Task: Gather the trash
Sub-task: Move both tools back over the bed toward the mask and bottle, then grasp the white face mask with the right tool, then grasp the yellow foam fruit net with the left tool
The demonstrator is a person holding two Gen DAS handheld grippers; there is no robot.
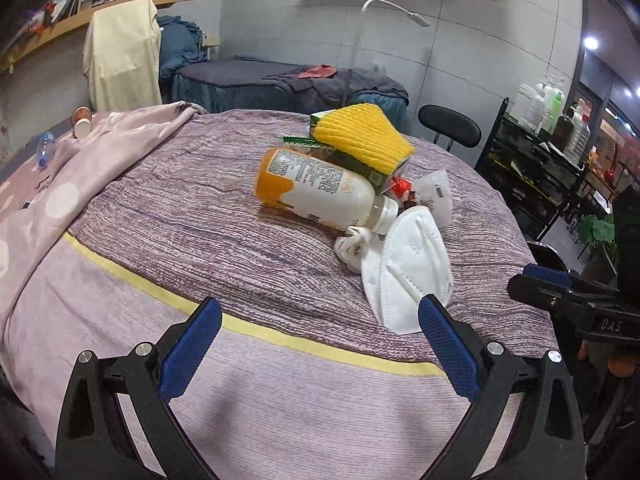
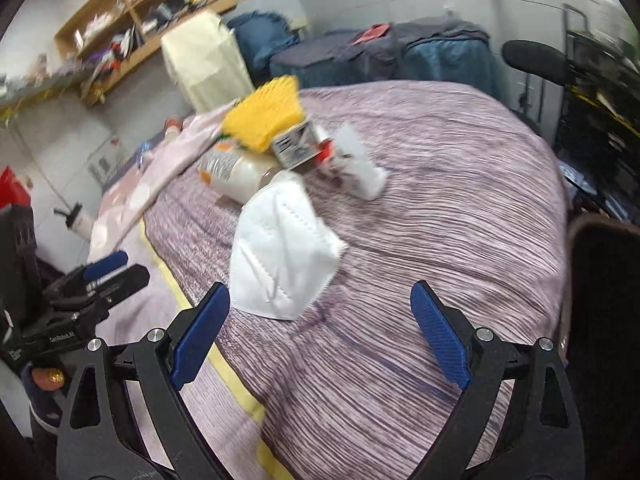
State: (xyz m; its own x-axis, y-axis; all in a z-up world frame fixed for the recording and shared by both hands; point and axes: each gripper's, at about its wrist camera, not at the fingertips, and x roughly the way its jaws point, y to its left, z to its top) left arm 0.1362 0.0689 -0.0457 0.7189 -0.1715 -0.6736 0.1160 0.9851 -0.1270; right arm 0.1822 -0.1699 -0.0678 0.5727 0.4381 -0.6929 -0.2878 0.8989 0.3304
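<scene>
Left wrist view looks out over a big bed (image 1: 200,240) with a purple striped cover that fills the space under and ahead of both sets of jaws. Largest bit of trash is the plastic bottle (image 1: 320,188), orange and white, lying on its side well ahead of the left gripper (image 1: 320,344), a bit right of the gap's centre line. Resting on top of it, further out, is a yellow foam net (image 1: 362,138) draped over a green carton (image 1: 360,164). Closer in, the white face mask (image 1: 408,272) lies just ahead of the right-hand finger (image 1: 448,348) of that gripper, with its near edge beside the blue pad. A crumpled tissue (image 1: 352,250) sits between the mask and the bottle's neck, and a small white wrapper (image 1: 436,194) lies beyond the mask.

Left jaws are spread wide, nothing between them, touching nothing.

Right wrist shot is blurry. The right gripper (image 2: 320,332) is also spread wide with nothing in it, and the mask sits just ahead of its left-hand finger (image 2: 200,336), possibly overlapping the tip; can't tell if they're touching.
</scene>
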